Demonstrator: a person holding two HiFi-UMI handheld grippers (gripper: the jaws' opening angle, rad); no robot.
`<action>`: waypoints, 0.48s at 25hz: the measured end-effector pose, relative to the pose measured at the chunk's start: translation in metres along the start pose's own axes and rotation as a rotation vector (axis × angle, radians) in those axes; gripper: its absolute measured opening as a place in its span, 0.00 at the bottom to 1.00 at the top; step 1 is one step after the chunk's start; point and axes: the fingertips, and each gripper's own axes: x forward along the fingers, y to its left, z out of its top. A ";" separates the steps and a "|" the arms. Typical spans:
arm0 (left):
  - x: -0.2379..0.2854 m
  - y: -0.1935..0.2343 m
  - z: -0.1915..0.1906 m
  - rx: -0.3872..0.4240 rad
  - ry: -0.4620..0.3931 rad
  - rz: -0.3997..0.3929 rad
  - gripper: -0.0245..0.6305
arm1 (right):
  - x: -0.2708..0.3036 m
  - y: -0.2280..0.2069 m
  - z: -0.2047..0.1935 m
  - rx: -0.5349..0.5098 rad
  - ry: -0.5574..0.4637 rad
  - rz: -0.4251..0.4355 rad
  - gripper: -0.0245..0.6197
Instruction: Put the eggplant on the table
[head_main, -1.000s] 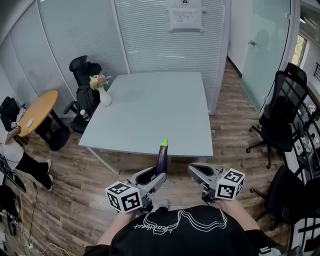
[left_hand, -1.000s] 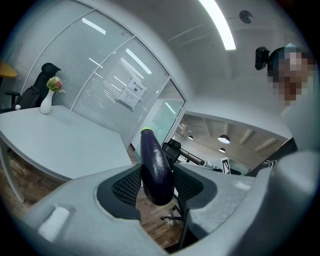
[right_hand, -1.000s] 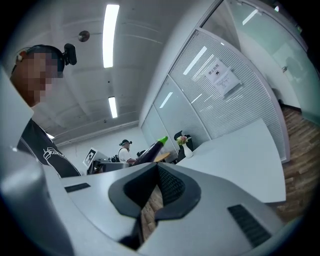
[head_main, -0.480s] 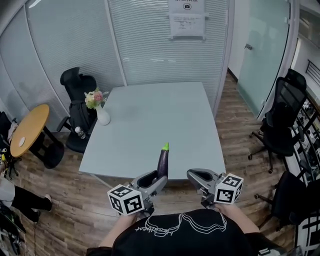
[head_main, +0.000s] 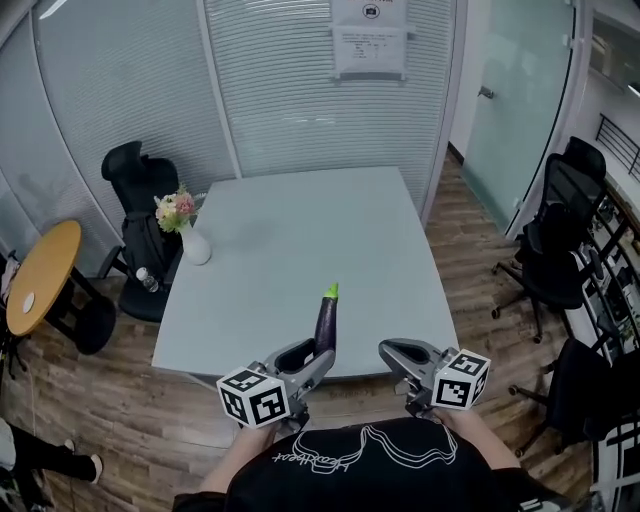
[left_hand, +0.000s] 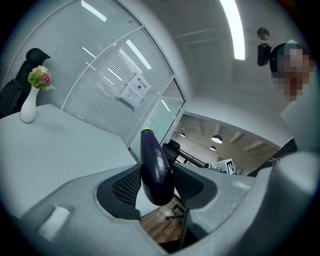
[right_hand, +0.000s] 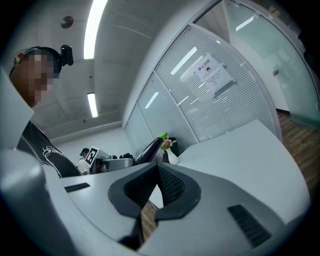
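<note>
From my remote seat, the head view looks down on a room with a wood-plank floor and a curved wall of frosted, ribbed glass panels running across the 12 o'clock side. A white paper notice is fixed to that wall. A large square table with a pale grey-blue top fills the middle of the view. Black mesh office chairs stand at 3 o'clock of it. One more black office chair stands at its 10 o'clock corner, and a small round wooden side table is well apart at 9 o'clock. Both handheld grey two-jaw grippers show at 6 o'clock of the view, each carrying its marker cube, just in front of the operator's black shirt. The left gripper is clenched on the lower end of the dark purple eggplant. In the left gripper view its textured pads press on the eggplant from both sides. The eggplant stands upright with its green stem cap on top. It is held in the air at the table's 6 o'clock edge, not resting on the top, and floor planks show under its rounded base. The right gripper, at the left one's 3 o'clock, is closed and empty; in the right gripper view its jaw tips meet with nothing between them. A white vase of pink and yellow flowers stands on the table near its 9 o'clock edge, well apart from the eggplant.
</note>
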 end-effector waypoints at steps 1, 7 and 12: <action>0.003 0.002 0.000 0.000 0.004 -0.003 0.35 | -0.001 -0.003 0.000 0.001 0.002 -0.010 0.05; 0.023 0.010 -0.001 0.002 0.026 -0.016 0.35 | -0.005 -0.028 0.002 0.025 -0.010 -0.046 0.05; 0.046 0.024 0.004 0.004 0.047 0.002 0.35 | 0.001 -0.055 0.013 0.037 -0.022 -0.039 0.05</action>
